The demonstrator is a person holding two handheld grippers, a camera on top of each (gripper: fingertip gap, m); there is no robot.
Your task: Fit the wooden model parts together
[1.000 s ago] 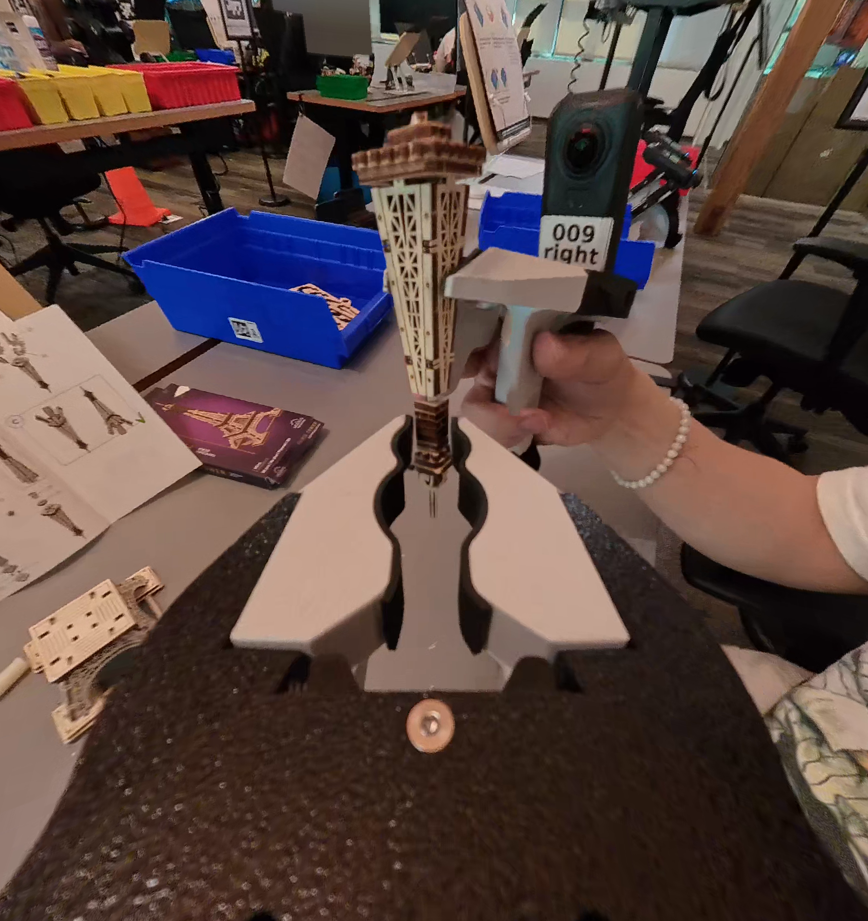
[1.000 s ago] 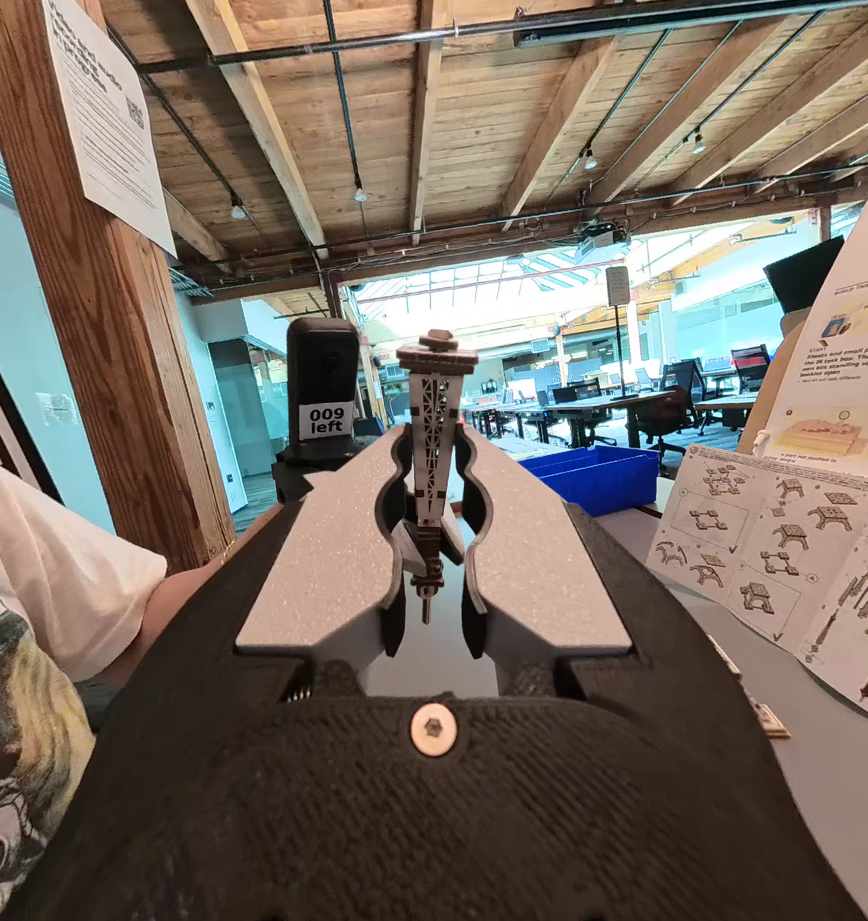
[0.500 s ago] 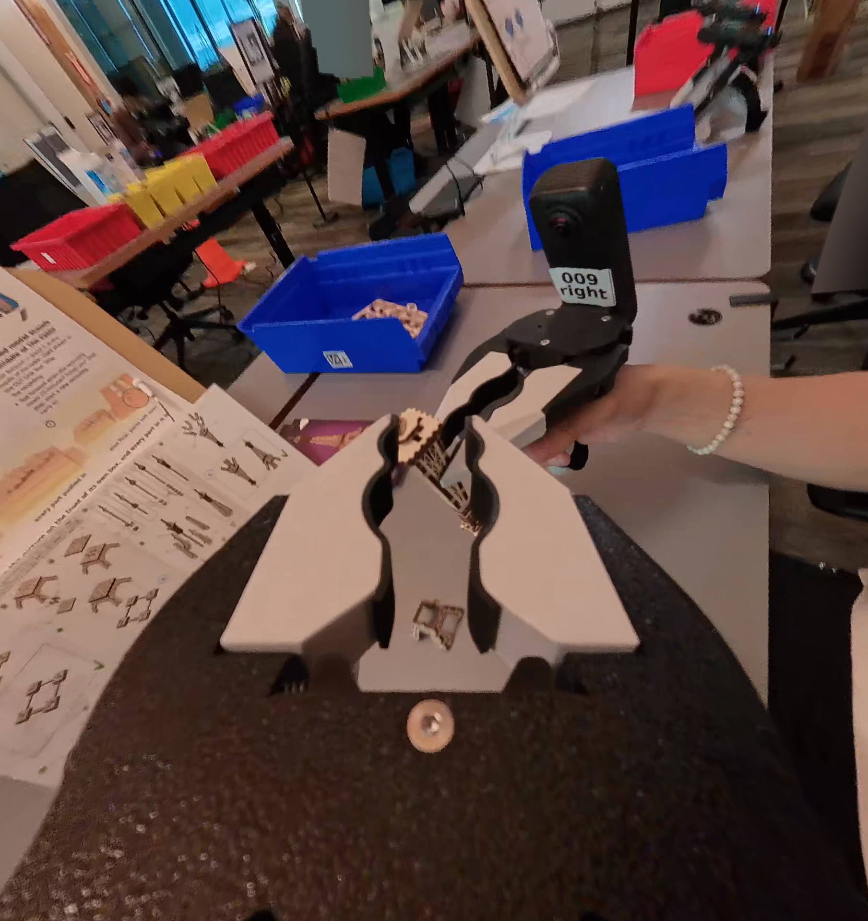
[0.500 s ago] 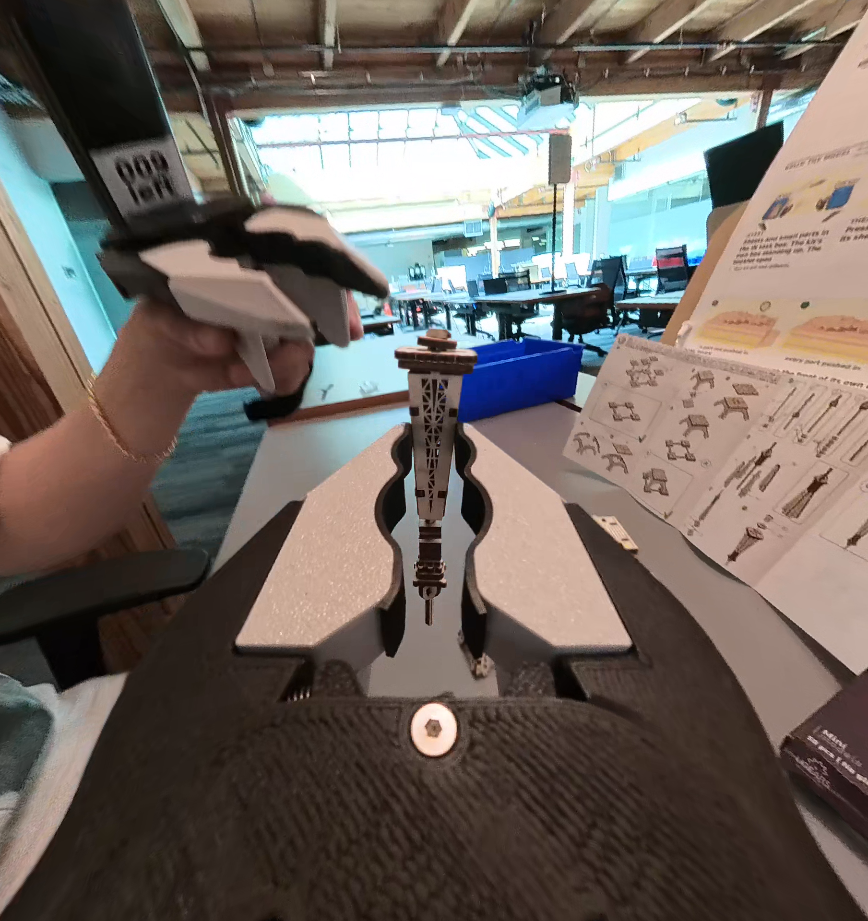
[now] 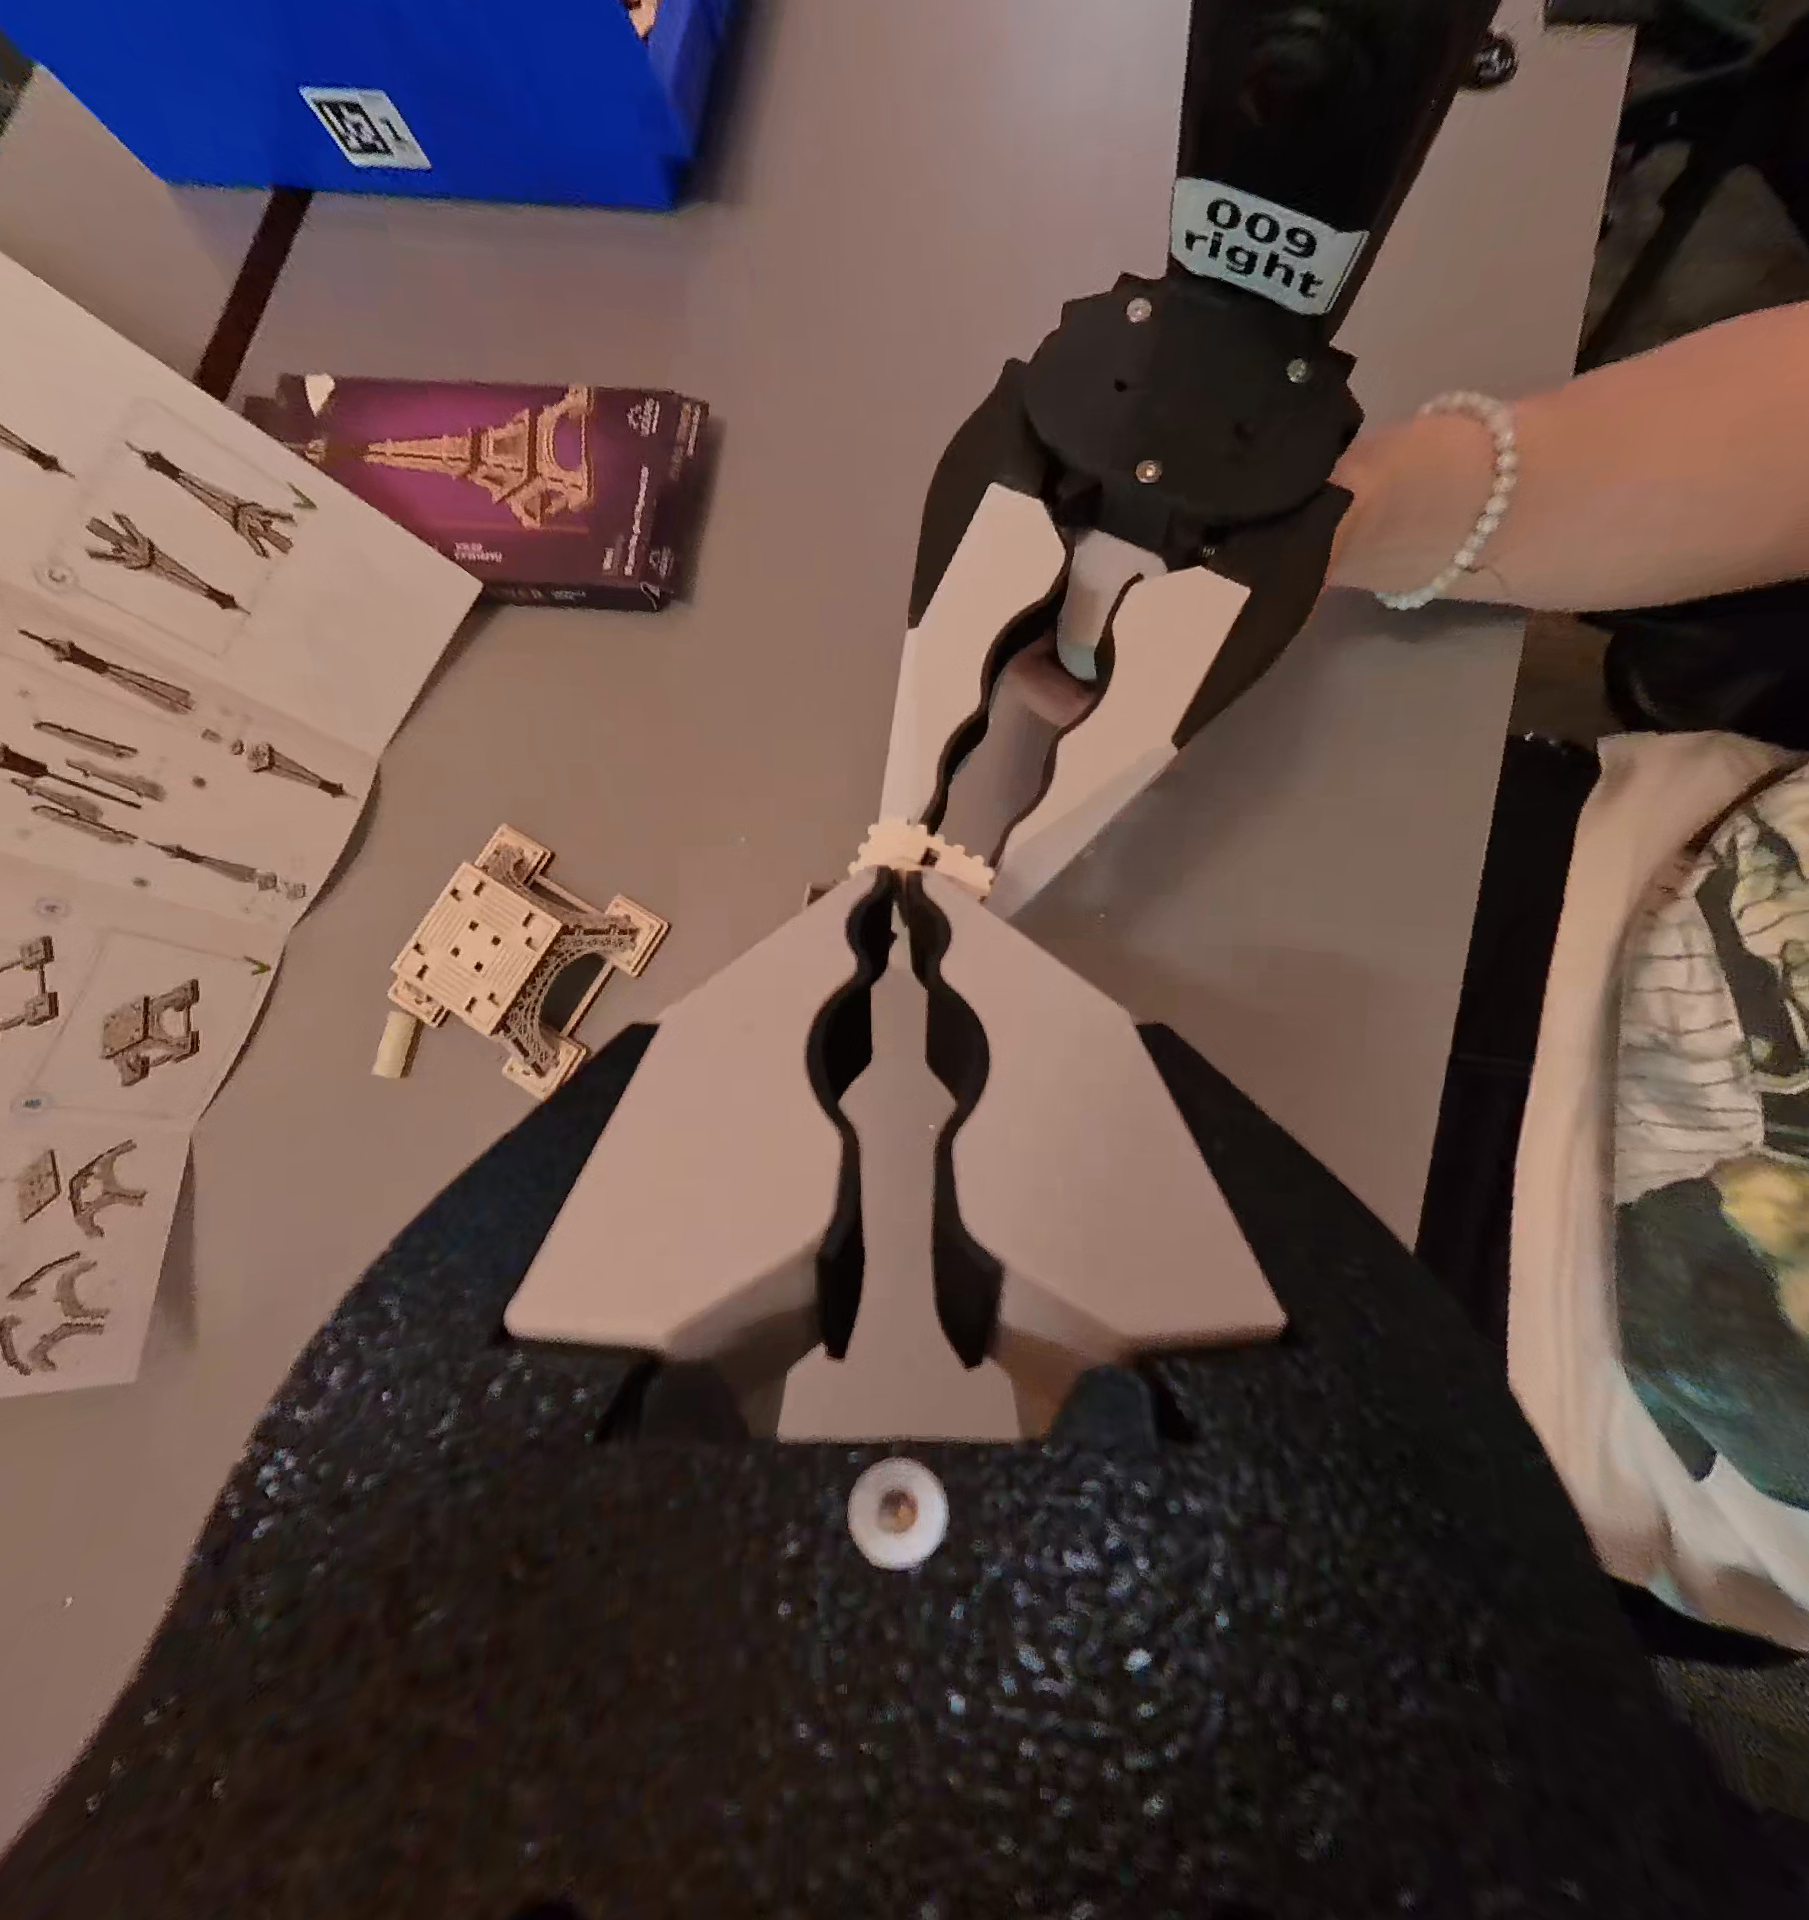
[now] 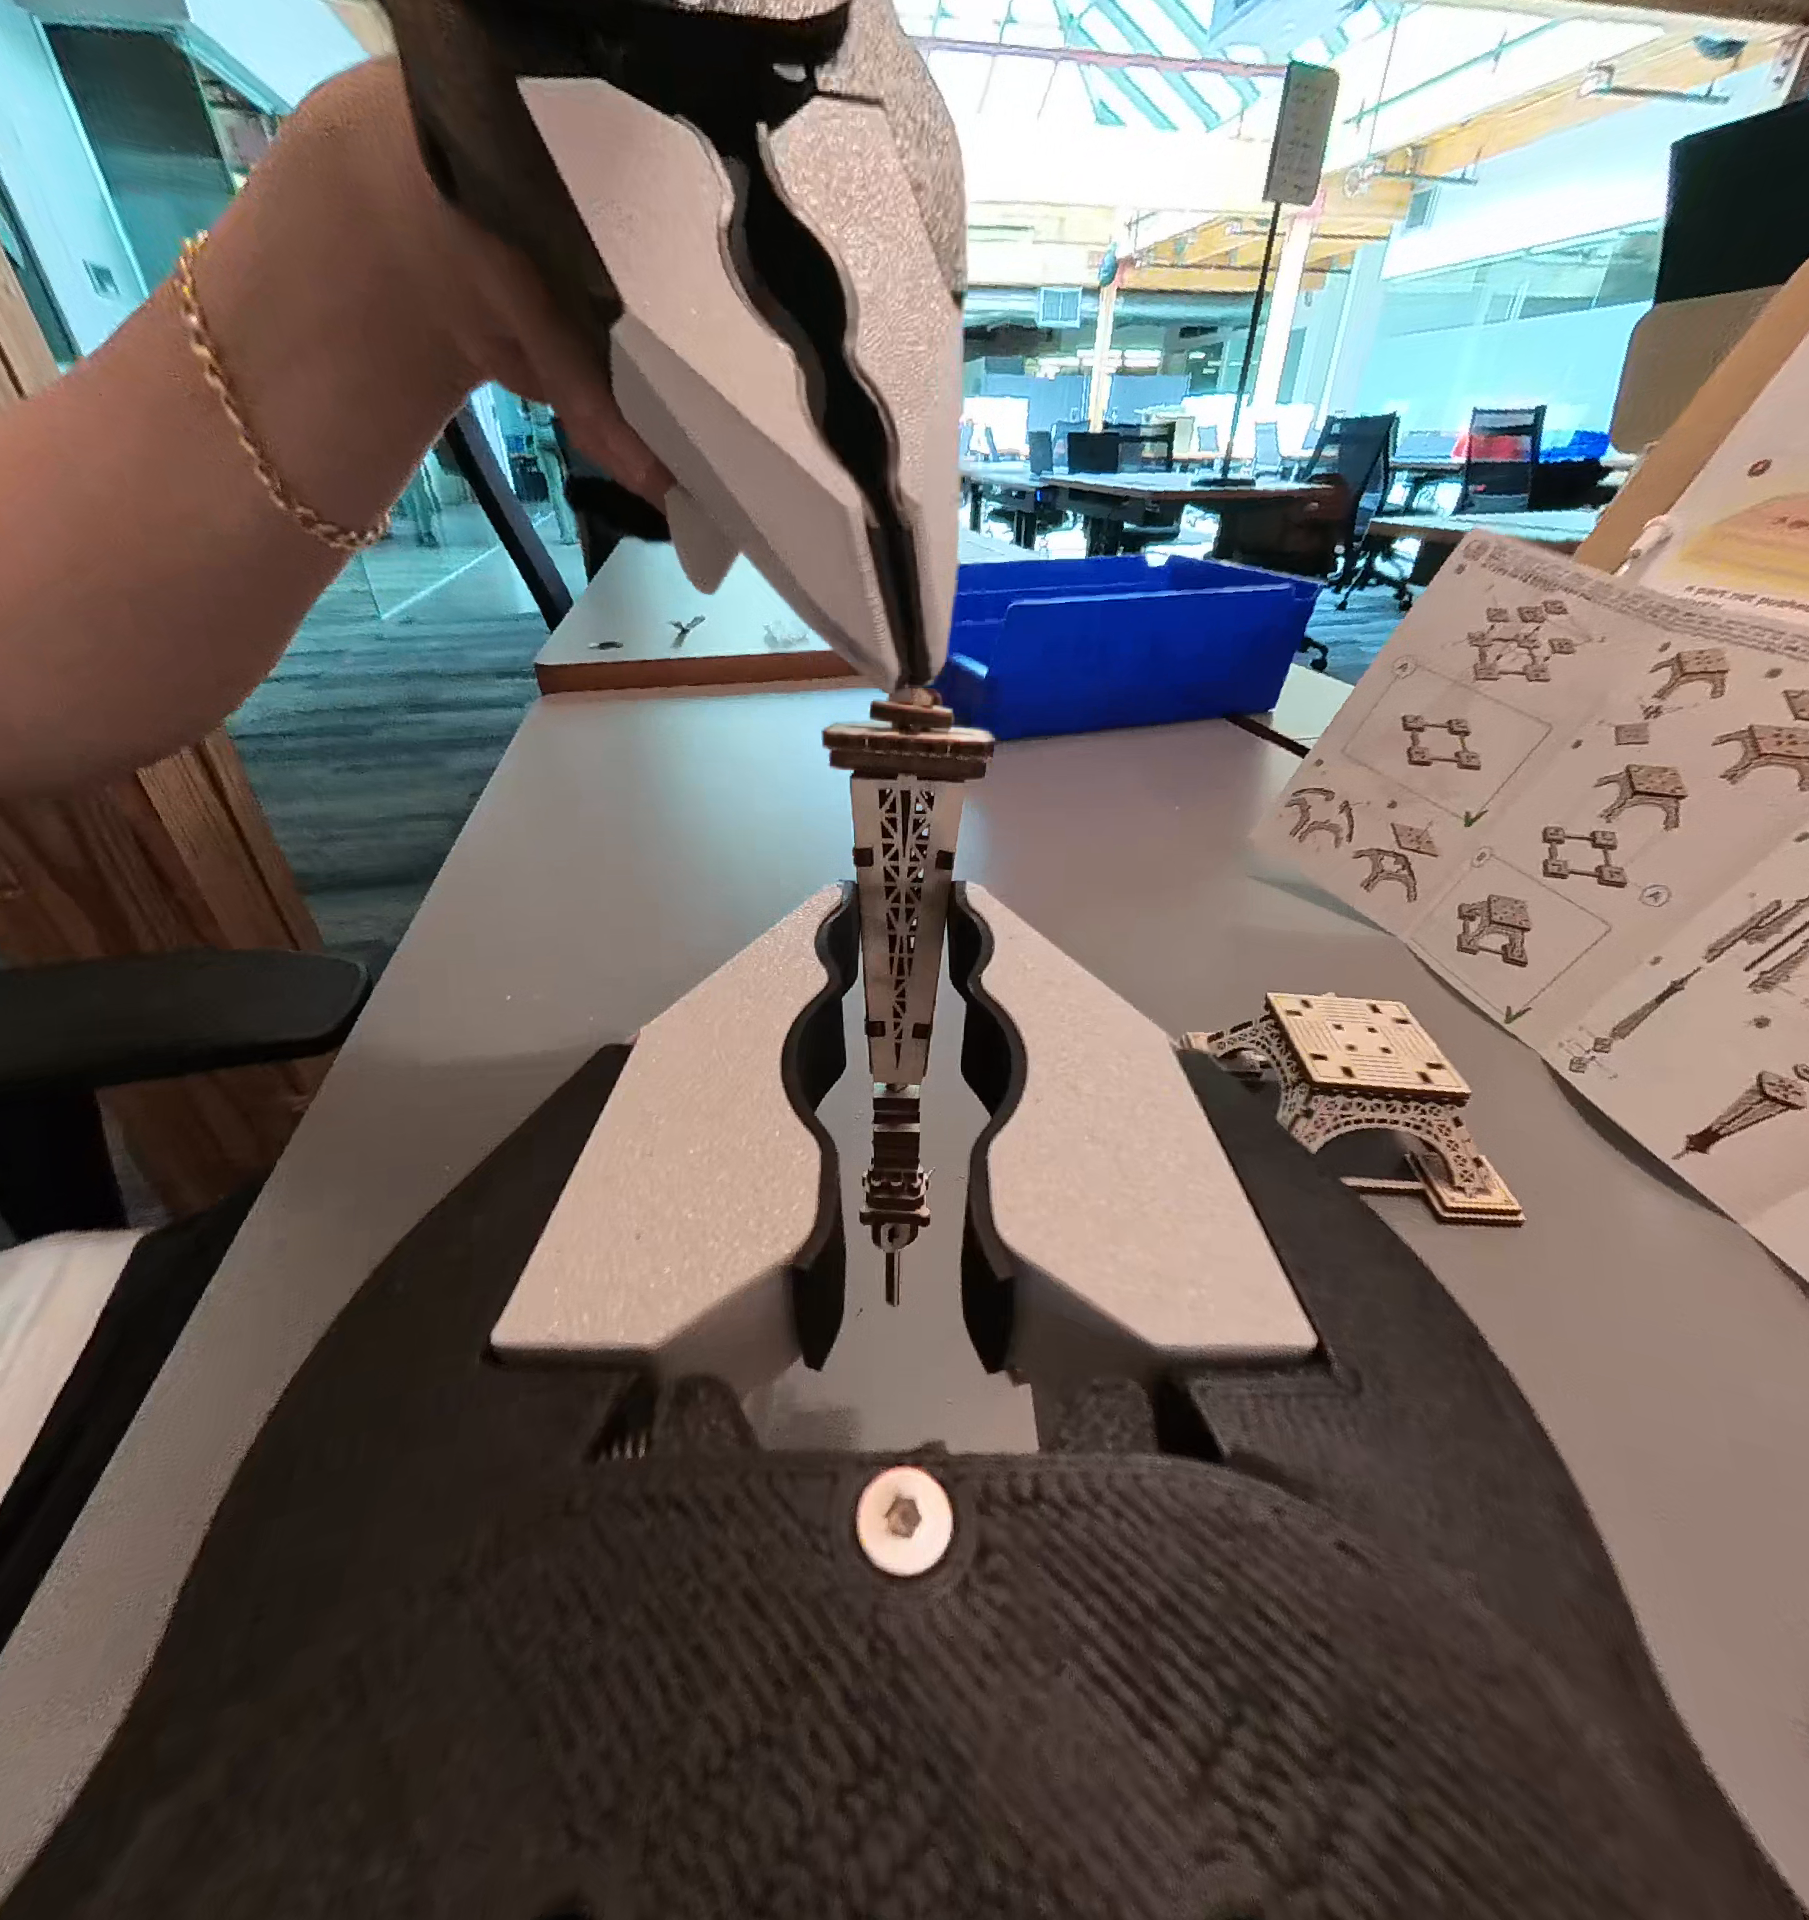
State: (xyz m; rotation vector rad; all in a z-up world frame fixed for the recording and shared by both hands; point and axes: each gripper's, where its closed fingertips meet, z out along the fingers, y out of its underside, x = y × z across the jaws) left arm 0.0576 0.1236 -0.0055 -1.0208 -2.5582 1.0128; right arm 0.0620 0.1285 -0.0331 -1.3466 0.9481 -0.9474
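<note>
My right gripper (image 6: 900, 906) is shut on the wooden tower's upper section (image 6: 898, 831), held with its thin spire towards the camera and its wide end away. My left gripper (image 5: 895, 885) points straight down, jaws shut. Its tips rest on the small disc at the tower's wide end (image 5: 921, 847). I cannot tell whether they pinch the disc. In the right wrist view the left gripper (image 6: 910, 665) comes in from above. In the left wrist view the right gripper (image 5: 957, 842) reaches in from the far side. The arched tower base (image 5: 515, 956) lies apart on the grey table (image 5: 775, 312), to the right in the right wrist view (image 6: 1357, 1081).
Printed instruction sheets (image 5: 100, 727) cover the table's left side. A purple kit box (image 5: 526, 488) lies behind the base, and a blue bin (image 5: 360, 83) stands at the far edge. A short wooden peg (image 5: 396, 1044) lies by the base. A person's torso (image 5: 1710, 1143) is at the right. Both grippers' tips are close together, under 4 cm apart. The right tips stand about 15 cm off the arched tower base (image 5: 515, 956). My right wrist view (image 6: 1320, 1046) looks at it from another angle.
My left gripper let go of the spire end, rose and turned to point down, and now touches the tower's wide end with shut tips. My right gripper kept its hold and tilted down towards the table.
</note>
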